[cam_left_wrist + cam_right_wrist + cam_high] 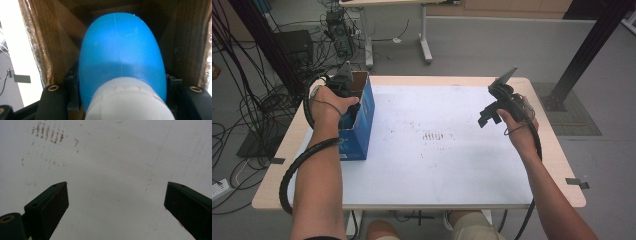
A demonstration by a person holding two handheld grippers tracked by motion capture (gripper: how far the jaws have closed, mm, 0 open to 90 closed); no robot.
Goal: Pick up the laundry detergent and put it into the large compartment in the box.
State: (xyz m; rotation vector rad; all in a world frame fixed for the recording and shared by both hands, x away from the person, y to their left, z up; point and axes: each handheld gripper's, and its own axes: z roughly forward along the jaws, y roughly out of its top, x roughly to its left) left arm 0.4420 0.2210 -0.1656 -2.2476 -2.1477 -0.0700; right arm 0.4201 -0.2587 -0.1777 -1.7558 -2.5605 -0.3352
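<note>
Pinching a smooth blue egg-shaped plastic object with a white ribbed cap (122, 57): left claw (122, 97) has its black jaws clamped on both flanks, low down near the cap, inside the open-topped blue cardboard box with a brown interior (62, 37). Only the left gripper view gives that; the high view has the left claw (343, 84) sunk into the box (362, 120) mouth with the hand over it, contents hidden. Brown walls stand close on both sides of the left claw, and a dark inner corner sits just ahead of the blue object's rounded end. Tight in there, little side room. Taped box rim runs along both edges of that view.

Right claw (116, 202) is spread wide, nothing between the jaws, pointed down at the white table sheet (112, 165). Ahead and to its left, a patch of brown streak marks (47, 133). The high view places the right claw (492, 112) above the sheet's right part, well apart from the box, with bare sheet between them and the marks (436, 135) roughly midway. Box stands at the sheet's left edge, near the table's left side. Wooden table border (557, 150) shows just right of the right hand (519, 131).
</note>
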